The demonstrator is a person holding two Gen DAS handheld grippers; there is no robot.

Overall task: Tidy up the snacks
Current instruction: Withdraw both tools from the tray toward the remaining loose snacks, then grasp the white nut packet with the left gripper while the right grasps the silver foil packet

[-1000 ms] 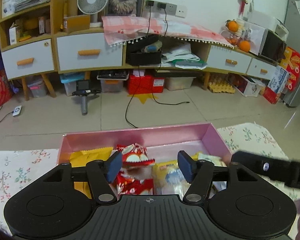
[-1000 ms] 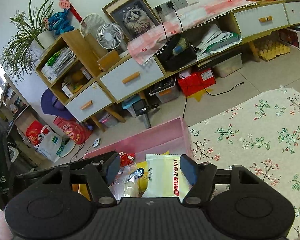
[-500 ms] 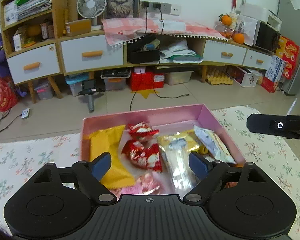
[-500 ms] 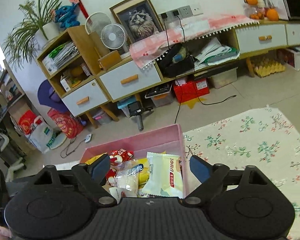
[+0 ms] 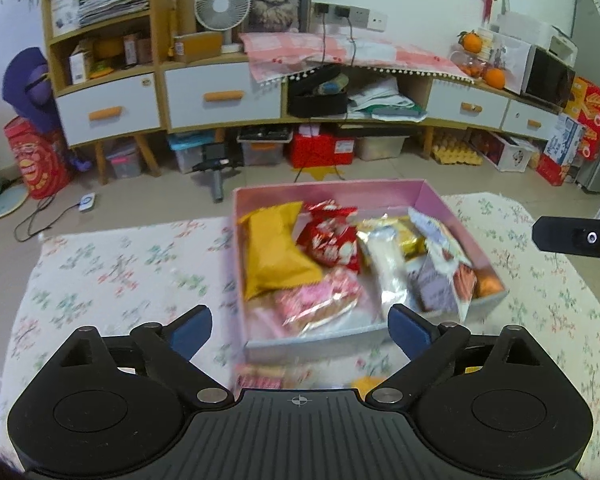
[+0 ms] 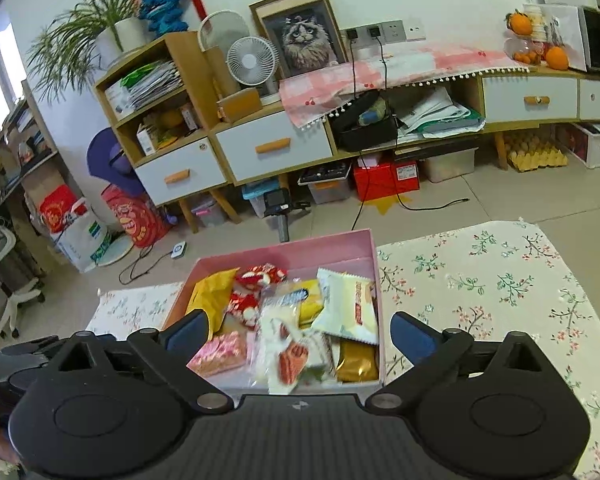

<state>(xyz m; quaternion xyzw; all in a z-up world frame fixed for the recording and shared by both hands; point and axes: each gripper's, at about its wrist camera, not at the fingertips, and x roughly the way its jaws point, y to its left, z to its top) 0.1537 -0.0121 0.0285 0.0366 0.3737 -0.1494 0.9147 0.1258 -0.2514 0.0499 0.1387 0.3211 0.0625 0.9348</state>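
Observation:
A pink box (image 5: 332, 190) (image 6: 284, 250) on the floral tablecloth holds several snack packets: a yellow bag (image 5: 274, 248), red packets (image 5: 332, 236), a pink packet (image 5: 320, 300) and a white packet (image 6: 350, 306). My left gripper (image 5: 300, 330) is open and empty, held above the box's near wall. My right gripper (image 6: 298, 334) is open and empty over the box's near end. Two packets, a pink one (image 5: 260, 378) and a yellow one (image 5: 370, 382), lie on the cloth in front of the box, blurred.
The floral tablecloth (image 5: 120, 272) (image 6: 500, 280) extends left and right of the box. The right gripper's body (image 5: 576, 238) shows at the right edge of the left wrist view. Beyond the table are the tiled floor and a long cabinet (image 5: 220, 96).
Both grippers have pulled back and up from the box, and their jaws have opened wider. More of the box and tablecloth shows.

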